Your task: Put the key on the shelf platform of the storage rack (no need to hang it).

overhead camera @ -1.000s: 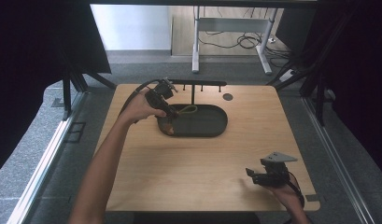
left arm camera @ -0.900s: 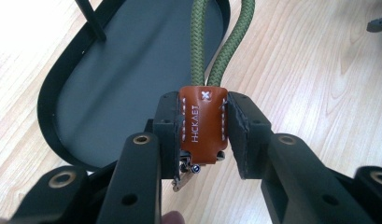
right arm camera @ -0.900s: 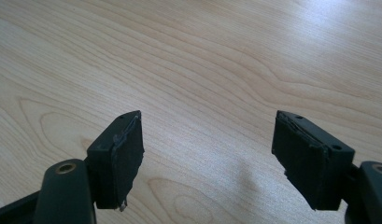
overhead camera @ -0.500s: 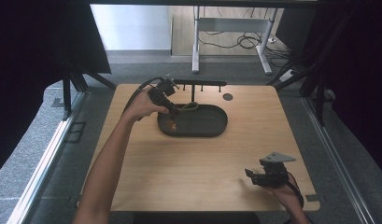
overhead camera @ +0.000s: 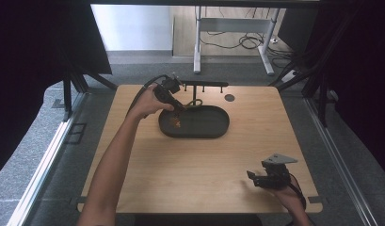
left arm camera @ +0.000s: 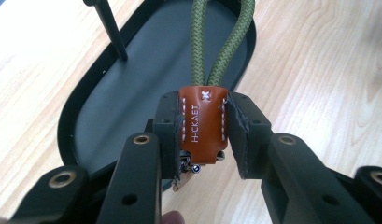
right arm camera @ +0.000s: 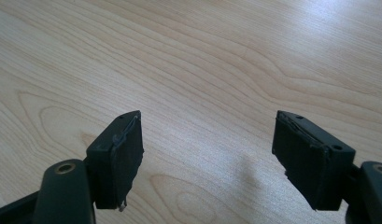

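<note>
Leather tab [left arm camera: 202, 125] of limp, light rope loop [left arm camera: 217, 42] clamped by left gripper [left arm camera: 202, 135]; right gripper [right arm camera: 209, 156] fingers wide, empty.

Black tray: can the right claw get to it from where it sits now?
Probably yes. The right claw hangs open at the near right corner, with bare tabletop between it and the black tray, whose far-left end the left claw occupies.

I see the tray [overhead camera: 213, 134] on the table's [overhead camera: 190, 179] far half, left of centre. My left gripper [overhead camera: 177, 106] is over its far-left end; the right gripper [overhead camera: 256, 178] is near-right.
</note>
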Available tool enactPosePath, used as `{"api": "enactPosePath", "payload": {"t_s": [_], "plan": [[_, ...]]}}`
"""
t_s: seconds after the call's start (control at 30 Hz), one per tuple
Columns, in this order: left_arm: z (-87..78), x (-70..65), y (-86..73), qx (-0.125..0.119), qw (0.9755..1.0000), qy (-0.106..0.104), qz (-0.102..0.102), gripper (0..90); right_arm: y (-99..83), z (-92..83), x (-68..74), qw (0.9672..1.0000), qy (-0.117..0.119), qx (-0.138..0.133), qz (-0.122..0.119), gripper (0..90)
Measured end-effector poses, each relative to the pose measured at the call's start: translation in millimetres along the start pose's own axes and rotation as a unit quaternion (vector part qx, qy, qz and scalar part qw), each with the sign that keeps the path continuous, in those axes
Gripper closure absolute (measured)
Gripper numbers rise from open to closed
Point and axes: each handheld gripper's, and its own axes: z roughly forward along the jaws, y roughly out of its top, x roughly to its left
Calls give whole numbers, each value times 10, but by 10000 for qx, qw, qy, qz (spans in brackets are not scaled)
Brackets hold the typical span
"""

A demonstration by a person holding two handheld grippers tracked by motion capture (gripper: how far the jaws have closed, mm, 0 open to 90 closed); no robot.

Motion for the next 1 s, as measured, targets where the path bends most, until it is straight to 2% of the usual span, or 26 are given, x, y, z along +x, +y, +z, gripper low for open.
{"api": "enactPosePath", "payload": {"t_s": [0.2,0.53,1.0], "plan": [[88,17,48,28,10000,23,29,667,2,7,17,10000,18,15,-19,252],[204,37,79,89,9999,58,-32,666,0,15,27,10000,16,47,-69,250],[285,108,32,123,9997,140,-144,665,0,25,35,10000,1,48,-79,250]]}}
